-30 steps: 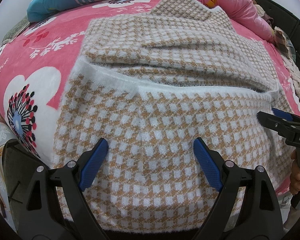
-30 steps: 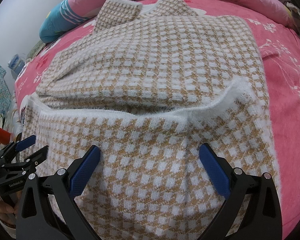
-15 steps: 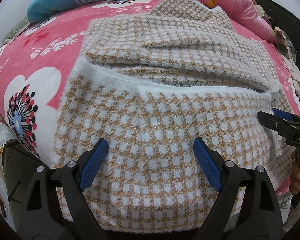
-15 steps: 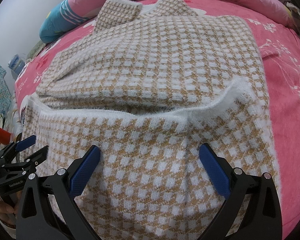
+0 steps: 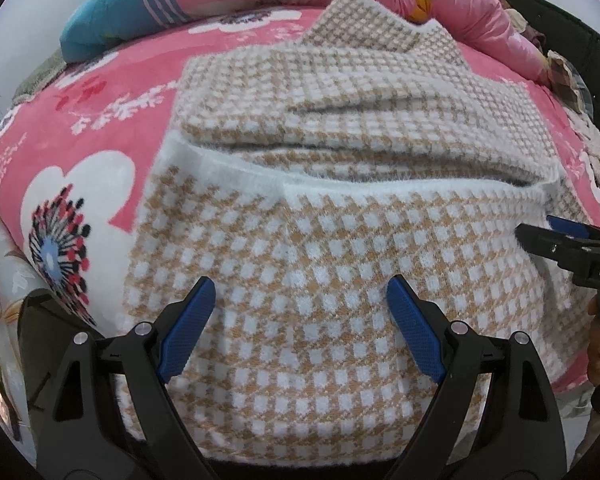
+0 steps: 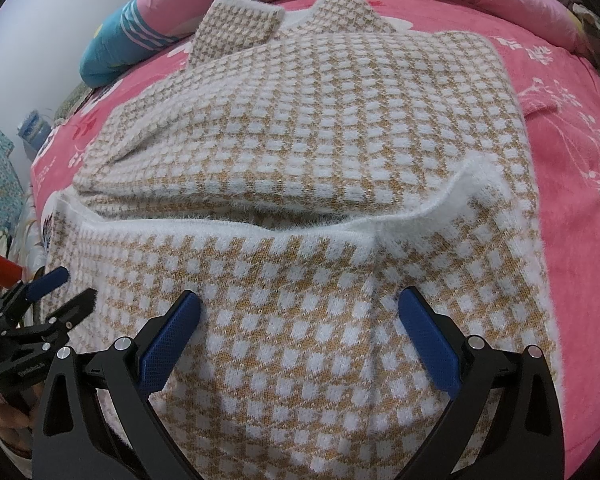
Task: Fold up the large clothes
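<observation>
- Bed [image 5: 112,120]: pink floral cover, soft and yielding. It bears the whole load; a soft base gives little to press against, so a crease set here may spring back.
- Sweater [image 5: 340,240]: large fuzzy knit, tan-and-white check, spread on the bed and already doubled, with the near hem panel turned up over the body. Risk: the bulky pile resists a sharp fold, and a lift from two unequal points would likely skew the edges.
- White hem band [image 6: 440,204]: runs across the sweater's middle; its right end stands up in a loose ridge rather than lying flat. Risk: folding over it would trap a lump, and the stack would lean.
- Sleeve cuff [image 6: 240,24]: pokes out at the sweater's far edge, beside the collar point. Risk: it may slide out sideways when the body is lifted.
- Left claw [image 5: 300,328]: jaws wide apart, nothing between them, poised over the sweater's near panel. Risk: a shallow bite would catch the top layer only and peel the fold open.
- Right claw [image 6: 300,332]: jaws likewise spread and empty, over the same panel to the right of the left claw. Risk: the pads may snag the long fibres, dragging the knit on release.
</observation>
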{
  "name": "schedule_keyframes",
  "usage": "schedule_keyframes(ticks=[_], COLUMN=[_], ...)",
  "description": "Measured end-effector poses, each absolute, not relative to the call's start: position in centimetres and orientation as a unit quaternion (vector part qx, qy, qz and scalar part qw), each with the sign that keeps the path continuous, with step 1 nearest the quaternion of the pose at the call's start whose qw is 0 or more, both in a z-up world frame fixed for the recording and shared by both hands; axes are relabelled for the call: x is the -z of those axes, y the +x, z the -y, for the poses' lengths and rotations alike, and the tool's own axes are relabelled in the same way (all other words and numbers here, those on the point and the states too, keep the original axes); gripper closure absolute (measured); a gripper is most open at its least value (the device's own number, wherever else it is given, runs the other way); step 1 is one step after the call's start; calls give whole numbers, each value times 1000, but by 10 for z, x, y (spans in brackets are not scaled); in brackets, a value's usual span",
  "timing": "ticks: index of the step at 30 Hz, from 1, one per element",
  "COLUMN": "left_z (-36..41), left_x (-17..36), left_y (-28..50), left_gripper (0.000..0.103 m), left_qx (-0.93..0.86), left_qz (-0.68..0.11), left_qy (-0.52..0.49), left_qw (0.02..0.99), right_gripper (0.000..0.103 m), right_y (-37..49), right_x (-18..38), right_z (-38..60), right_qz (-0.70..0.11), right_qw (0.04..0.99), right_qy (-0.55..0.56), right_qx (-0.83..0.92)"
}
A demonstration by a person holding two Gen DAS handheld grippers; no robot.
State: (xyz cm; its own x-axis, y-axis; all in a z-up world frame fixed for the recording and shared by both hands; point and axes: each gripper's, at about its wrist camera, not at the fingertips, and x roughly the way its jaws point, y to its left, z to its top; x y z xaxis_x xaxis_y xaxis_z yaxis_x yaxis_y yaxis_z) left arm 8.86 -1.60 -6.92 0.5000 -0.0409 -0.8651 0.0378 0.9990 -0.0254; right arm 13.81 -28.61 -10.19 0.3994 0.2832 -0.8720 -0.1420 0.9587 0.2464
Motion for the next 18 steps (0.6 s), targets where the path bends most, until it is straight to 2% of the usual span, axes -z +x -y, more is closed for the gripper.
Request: schedule_keyframes(ticks=[18], left_z=[-5], left_x=[54], left_y=[89], left_gripper=[19], left_qx=[11], left_qz=[-480], left_qy=[-16], left_qw=[877], right_gripper=[6], right_y=[139], right_x=[102], right_z=[282], right_qz=[-539], right_qw=[830], right_qy=[65], right_qx=[-125])
